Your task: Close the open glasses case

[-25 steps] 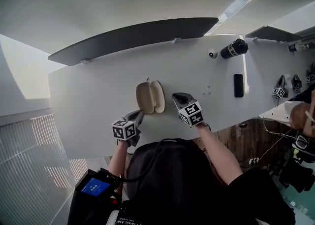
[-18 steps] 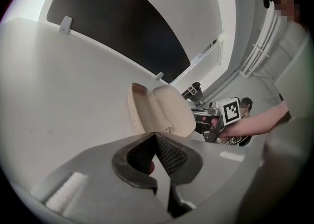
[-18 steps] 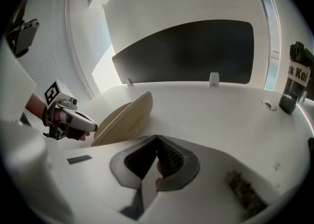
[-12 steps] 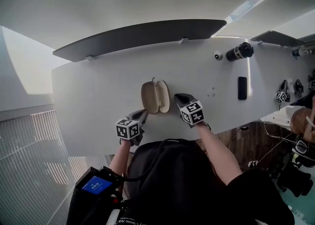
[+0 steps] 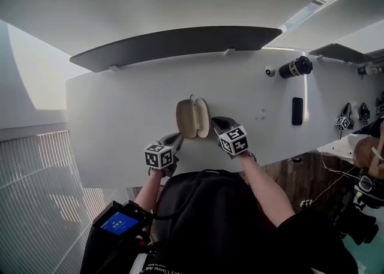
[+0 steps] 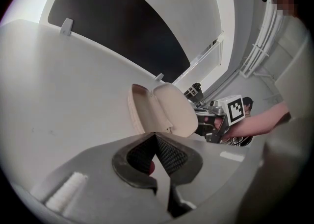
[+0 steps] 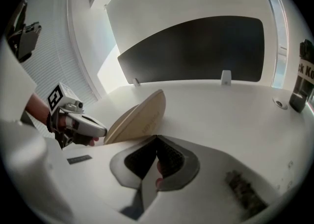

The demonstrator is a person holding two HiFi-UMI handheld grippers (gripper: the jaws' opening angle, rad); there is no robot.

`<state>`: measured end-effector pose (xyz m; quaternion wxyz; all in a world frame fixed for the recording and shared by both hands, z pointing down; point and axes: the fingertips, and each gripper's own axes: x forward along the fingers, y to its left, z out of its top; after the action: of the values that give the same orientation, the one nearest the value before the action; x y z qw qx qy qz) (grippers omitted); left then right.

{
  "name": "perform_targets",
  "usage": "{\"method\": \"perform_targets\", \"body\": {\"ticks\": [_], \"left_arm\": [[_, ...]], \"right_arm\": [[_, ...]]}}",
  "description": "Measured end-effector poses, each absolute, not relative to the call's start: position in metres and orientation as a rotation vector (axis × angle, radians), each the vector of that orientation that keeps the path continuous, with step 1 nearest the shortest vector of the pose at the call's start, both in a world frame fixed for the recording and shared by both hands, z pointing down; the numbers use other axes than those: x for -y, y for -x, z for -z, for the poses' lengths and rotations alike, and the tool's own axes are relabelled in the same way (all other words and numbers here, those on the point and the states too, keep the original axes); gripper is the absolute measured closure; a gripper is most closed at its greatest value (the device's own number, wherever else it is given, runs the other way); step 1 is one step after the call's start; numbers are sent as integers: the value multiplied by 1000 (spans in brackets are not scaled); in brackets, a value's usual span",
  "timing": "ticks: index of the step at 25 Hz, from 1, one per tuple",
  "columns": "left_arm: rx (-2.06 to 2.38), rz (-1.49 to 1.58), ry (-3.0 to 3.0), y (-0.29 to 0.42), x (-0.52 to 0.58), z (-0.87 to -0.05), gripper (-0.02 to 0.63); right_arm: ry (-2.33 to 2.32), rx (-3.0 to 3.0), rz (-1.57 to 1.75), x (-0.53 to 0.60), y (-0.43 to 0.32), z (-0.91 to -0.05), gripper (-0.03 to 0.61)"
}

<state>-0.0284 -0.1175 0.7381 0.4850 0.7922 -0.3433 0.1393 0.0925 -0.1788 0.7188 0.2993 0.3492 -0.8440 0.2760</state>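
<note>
The left gripper [image 6: 156, 137] and the right gripper [image 7: 157, 139], both with jaws pressed together and holding nothing, flank an open beige glasses case [image 5: 193, 118] lying mid-tabletop [image 5: 120, 117]. The right gripper sits just beside the case. A dark panel [image 5: 174, 45] lines the far edge. A black cylinder [image 5: 296, 66] and a flat black device [image 5: 298, 111] sit well apart at right, and white surface spreads wide to the case's left.

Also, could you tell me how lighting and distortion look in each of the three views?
Head view: even soft light, table edges bowed. Left gripper view: fisheye with black corners, case sharp, left tongs slightly soft. Right gripper view: same dark rim, blinds washed out at left.
</note>
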Motion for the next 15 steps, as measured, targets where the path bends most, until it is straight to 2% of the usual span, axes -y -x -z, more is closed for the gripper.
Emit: {"method": "perform_targets", "body": {"ticks": [15], "left_arm": [[826,-322,-1918,31,120,-739,609]], "right_arm": [[-942,2338,-693,189,-62,-686,574]]}}
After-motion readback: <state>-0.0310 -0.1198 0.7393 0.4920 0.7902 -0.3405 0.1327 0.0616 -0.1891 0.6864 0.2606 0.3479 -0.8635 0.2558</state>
